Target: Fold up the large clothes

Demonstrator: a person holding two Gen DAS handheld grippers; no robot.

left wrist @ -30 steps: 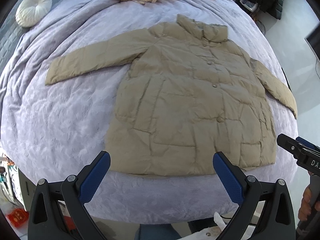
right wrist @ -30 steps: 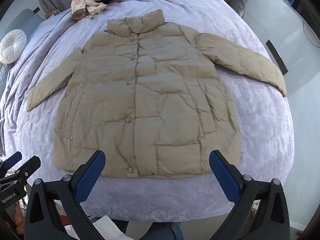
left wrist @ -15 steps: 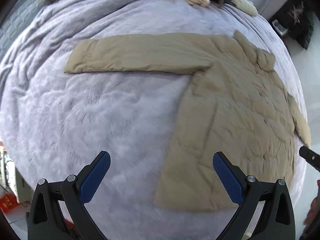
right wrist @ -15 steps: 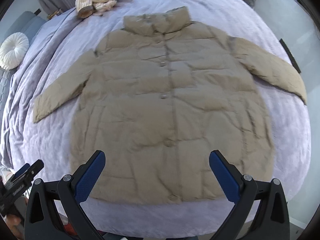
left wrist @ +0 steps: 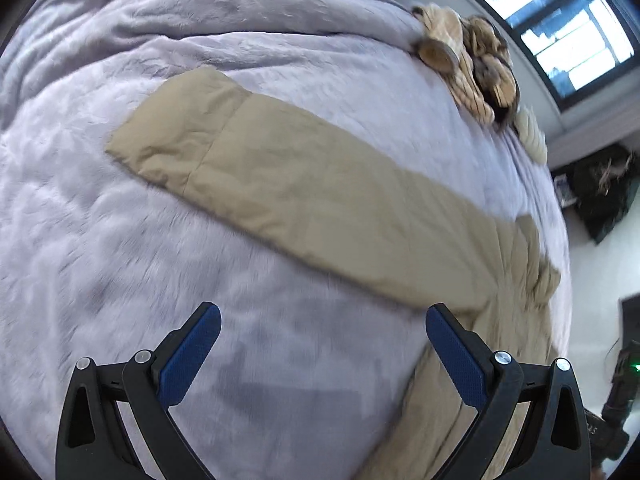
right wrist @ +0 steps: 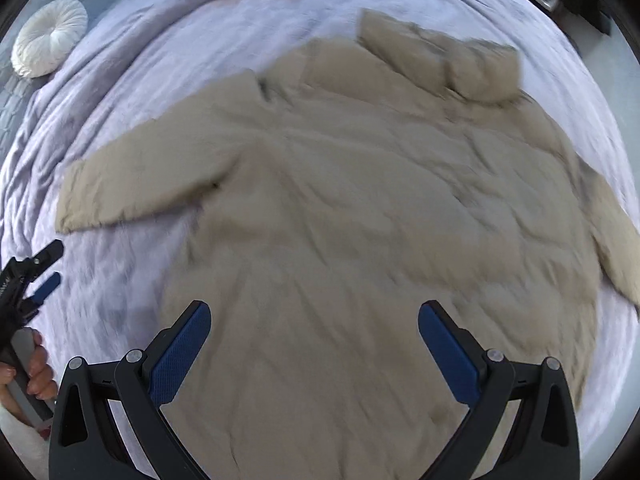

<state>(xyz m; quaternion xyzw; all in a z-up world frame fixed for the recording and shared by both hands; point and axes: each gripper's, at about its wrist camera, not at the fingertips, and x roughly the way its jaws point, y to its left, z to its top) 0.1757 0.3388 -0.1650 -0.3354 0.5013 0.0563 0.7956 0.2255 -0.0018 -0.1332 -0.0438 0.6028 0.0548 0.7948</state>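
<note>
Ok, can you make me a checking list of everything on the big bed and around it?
Surface: lilac plush bedspread, rumpled near the far left.
Job's things: tan puffer coat lying flat, front up, both sleeves spread; left sleeve stretched out straight.
Clutter: round white cushion; heap of knitted things at the far edge.
Grippers: left gripper open, over bare bedspread beside the sleeve; right gripper open, over the coat's lower half. Neither holds anything.
Cables: nothing seen.
Surroundings: window; dark furniture beside the bed.

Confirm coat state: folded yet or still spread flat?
Spread. The coat lies flat on the bed, both sleeves out to the sides, no fold visible. Both grippers are open and hold nothing.
</note>
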